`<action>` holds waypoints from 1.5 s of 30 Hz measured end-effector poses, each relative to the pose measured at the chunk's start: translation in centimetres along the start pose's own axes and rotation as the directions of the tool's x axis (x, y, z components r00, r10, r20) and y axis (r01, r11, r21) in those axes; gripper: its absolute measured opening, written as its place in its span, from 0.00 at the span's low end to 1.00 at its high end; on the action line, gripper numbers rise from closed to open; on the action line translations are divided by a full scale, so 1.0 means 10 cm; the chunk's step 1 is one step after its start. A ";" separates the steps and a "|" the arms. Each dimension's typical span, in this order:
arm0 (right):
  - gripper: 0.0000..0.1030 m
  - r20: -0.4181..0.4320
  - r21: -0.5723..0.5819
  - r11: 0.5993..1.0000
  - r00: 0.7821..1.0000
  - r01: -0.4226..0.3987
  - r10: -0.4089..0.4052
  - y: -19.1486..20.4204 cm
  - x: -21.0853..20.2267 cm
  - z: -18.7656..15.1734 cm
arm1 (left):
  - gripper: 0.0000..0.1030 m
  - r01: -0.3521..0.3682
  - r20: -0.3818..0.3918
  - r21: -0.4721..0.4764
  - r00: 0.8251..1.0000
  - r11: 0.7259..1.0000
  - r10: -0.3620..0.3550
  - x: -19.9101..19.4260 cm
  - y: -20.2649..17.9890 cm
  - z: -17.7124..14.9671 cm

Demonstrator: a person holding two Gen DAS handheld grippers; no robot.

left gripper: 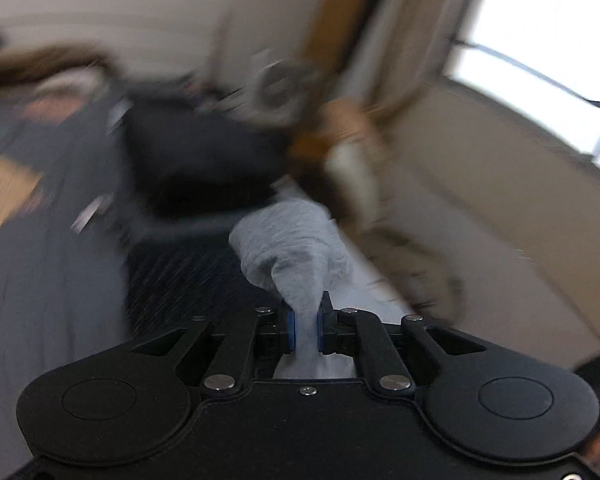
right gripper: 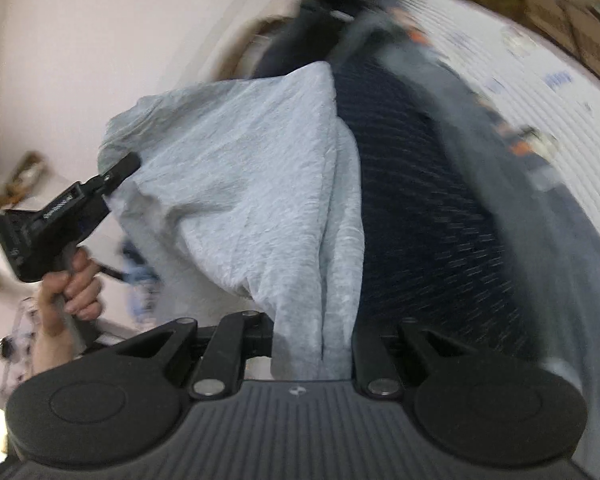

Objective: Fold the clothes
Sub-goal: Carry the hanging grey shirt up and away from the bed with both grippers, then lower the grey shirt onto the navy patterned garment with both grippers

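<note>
I see a dark ribbed surface (right gripper: 420, 208) beyond both sets of fingers. The grey garment (right gripper: 236, 168), soft crinkled knit, hangs stretched between them, long axis running hand to hand. My right gripper (right gripper: 312, 344) pinches one bunched edge; my left gripper (left gripper: 305, 330) is nearly closed on another.

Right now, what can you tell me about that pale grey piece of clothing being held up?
The light grey garment looks like soft, crinkled knit cotton. It hangs bunched and creased, stretched between two grips: the left gripper pinches one gathered edge between blue pads, and the right gripper is shut on another. Behind it lies a dark striped cloth.
</note>
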State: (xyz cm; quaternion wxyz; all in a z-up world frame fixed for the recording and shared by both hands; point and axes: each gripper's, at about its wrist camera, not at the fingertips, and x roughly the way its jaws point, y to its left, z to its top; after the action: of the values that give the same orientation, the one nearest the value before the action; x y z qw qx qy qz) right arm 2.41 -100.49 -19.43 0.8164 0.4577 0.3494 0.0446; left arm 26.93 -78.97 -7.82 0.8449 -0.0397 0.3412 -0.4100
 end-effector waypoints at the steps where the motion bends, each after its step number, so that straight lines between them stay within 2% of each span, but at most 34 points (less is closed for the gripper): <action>1: 0.14 -0.008 0.025 1.000 1.000 0.014 -0.014 -0.13 0.13 0.03 | 0.15 -0.044 -0.019 -0.041 0.999 0.998 0.043 0.12 0.12 -0.09; 2: 0.14 -0.013 0.051 0.999 1.000 0.021 -0.020 -0.26 0.23 0.06 | 0.21 -0.088 -0.040 -0.082 0.996 0.993 0.085 0.24 0.23 -0.18; 3: 0.15 -0.006 0.072 0.997 1.000 0.002 -0.002 -0.33 0.25 0.05 | 0.27 -0.096 -0.044 -0.096 0.995 0.991 0.092 0.21 0.30 -0.26; 5: 0.17 0.003 0.071 0.996 0.999 -0.046 0.045 -0.41 0.25 0.03 | 0.52 -0.102 -0.023 -0.094 0.995 0.990 0.100 -0.01 0.32 -0.45; 6: 0.17 0.007 0.056 0.997 0.999 -0.054 0.054 -0.43 0.23 0.01 | 0.56 -0.104 -0.012 -0.094 0.995 0.990 0.103 -0.12 0.33 -0.55; 7: 0.18 0.013 0.056 0.996 0.998 -0.062 0.062 -0.44 0.23 0.01 | 0.57 -0.074 -0.005 -0.106 0.997 0.992 0.074 -0.24 0.28 -0.67; 9: 0.23 0.026 0.081 0.994 0.997 -0.072 0.070 -0.49 0.24 0.05 | 0.57 -0.015 0.011 -0.131 1.000 0.991 0.016 -0.47 0.17 -0.92; 11: 0.34 0.028 0.041 0.999 0.999 -0.028 0.027 -0.37 0.14 0.04 | 0.57 -0.011 0.021 -0.136 1.000 0.991 0.014 -0.60 -0.02 -1.22; 13: 0.38 0.034 -0.006 1.000 0.999 0.014 -0.014 -0.27 0.05 0.03 | 0.57 -0.019 0.032 -0.143 0.999 0.990 0.024 -0.70 -0.18 -1.51; 17: 0.54 0.074 -0.045 0.996 0.995 0.072 -0.068 -0.15 -0.21 -0.03 | 0.57 -0.008 0.043 -0.257 0.999 0.966 0.020 -0.67 -0.27 -1.81; 18: 0.56 0.081 -0.057 0.994 0.993 0.095 -0.090 -0.15 -0.25 -0.04 | 0.57 -0.015 0.043 -0.276 0.999 0.961 0.028 -0.65 -0.28 -1.87; 20: 0.60 0.110 -0.079 0.987 0.986 0.137 -0.128 -0.10 -0.33 -0.07 | 0.57 -0.045 0.012 -0.266 0.999 0.963 0.049 -0.61 -0.29 -1.90; 22: 0.61 0.148 -0.099 0.979 0.976 0.177 -0.161 -0.03 -0.43 -0.10 | 0.57 -0.054 0.018 -0.245 0.998 0.968 0.060 -0.61 -0.30 -1.86; 25: 0.63 0.194 -0.135 0.971 0.966 0.198 -0.170 0.07 -0.51 -0.15 | 0.57 -0.022 0.045 -0.282 0.998 0.959 0.036 -0.65 -0.27 -1.92; 26: 0.64 0.211 -0.142 0.971 0.964 0.193 -0.161 0.09 -0.54 -0.17 | 0.57 -0.023 0.047 -0.288 0.998 0.957 0.038 -0.64 -0.26 -1.94; 29: 0.66 0.278 -0.116 0.988 0.958 0.102 -0.066 0.04 -0.59 -0.28 | 0.54 -0.033 0.045 -0.291 0.998 0.956 0.048 -0.62 -0.24 -1.96; 32: 0.66 0.268 -0.161 0.984 0.963 0.081 -0.036 0.11 -0.58 -0.23 | 0.49 -0.039 0.031 -0.283 0.998 0.958 0.050 -0.63 -0.21 -2.00; 35: 0.66 0.274 -0.203 0.975 0.961 0.093 -0.034 0.15 -0.58 -0.18 | 0.49 -0.032 0.009 -0.289 0.999 0.957 0.036 -0.63 -0.15 -2.03; 40: 0.66 0.215 -0.198 0.977 0.976 0.083 -0.039 0.02 -0.46 -0.09 | 0.49 0.002 -0.002 -0.308 1.000 0.951 -0.003 -0.58 -0.09 -2.04; 45: 0.66 0.194 -0.182 0.980 0.980 0.084 -0.048 -0.03 -0.41 -0.06 | 0.49 -0.012 -0.030 -0.263 1.000 0.965 0.005 -0.43 -0.16 -2.06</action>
State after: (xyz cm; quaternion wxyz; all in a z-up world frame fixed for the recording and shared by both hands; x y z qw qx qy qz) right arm -1.14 -101.84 -17.69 0.8866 0.3685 0.2795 0.0067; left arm 11.47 -72.53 -20.64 0.8289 -0.1442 0.4050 -0.3578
